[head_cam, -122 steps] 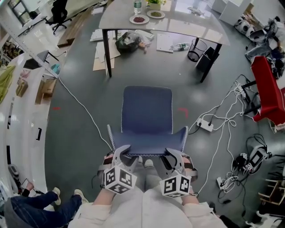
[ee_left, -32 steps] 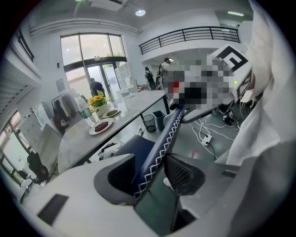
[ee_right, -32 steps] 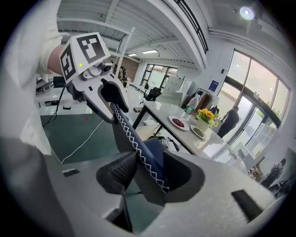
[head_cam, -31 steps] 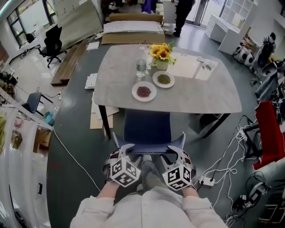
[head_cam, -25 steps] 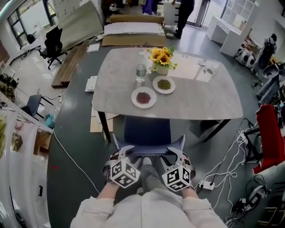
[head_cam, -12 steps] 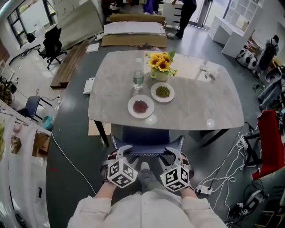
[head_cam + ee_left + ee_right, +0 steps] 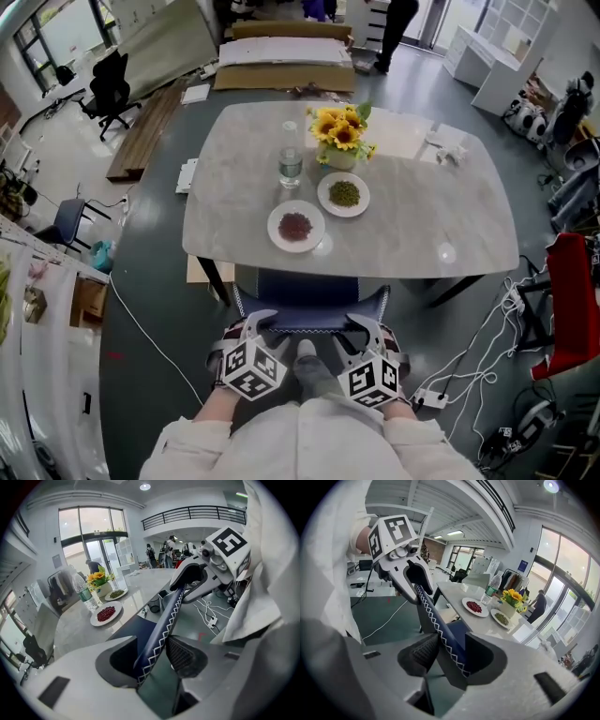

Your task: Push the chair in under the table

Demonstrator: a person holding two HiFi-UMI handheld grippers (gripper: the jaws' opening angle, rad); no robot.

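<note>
- I have the left gripper (image 7: 257,322) and the right gripper (image 7: 362,324) on the chair (image 7: 309,292), one toward each end of the backrest (image 7: 161,625); that spacing should let it travel straight and not swing round.
- In each gripper view the jaws stand wide apart with the backrest's stitched rim running through the gap; I read both as straddling the rim and not clamping it, since a push needs only a surface to bear on.
- Both grippers slope downward onto the top edge, so I judge the force goes forward into the chair and not down into it.
- The seat lies mostly beneath the near edge of the table (image 7: 422,234); only a rear strip of blue shows; the backrest stands near that edge but apart from it.
- The chair sits between the table legs, the left leg (image 7: 214,278) just beside its corner; I want it centred so it passes without catching.
- The two plates (image 7: 296,226), the bottle (image 7: 290,167) and the flowers (image 7: 339,127) stand above the seat; a knock on the table could upset the bottle, so I would finish gently.
- To my eye little is left to do: perhaps a last short shove, then lifting the grippers off the rim.
</note>
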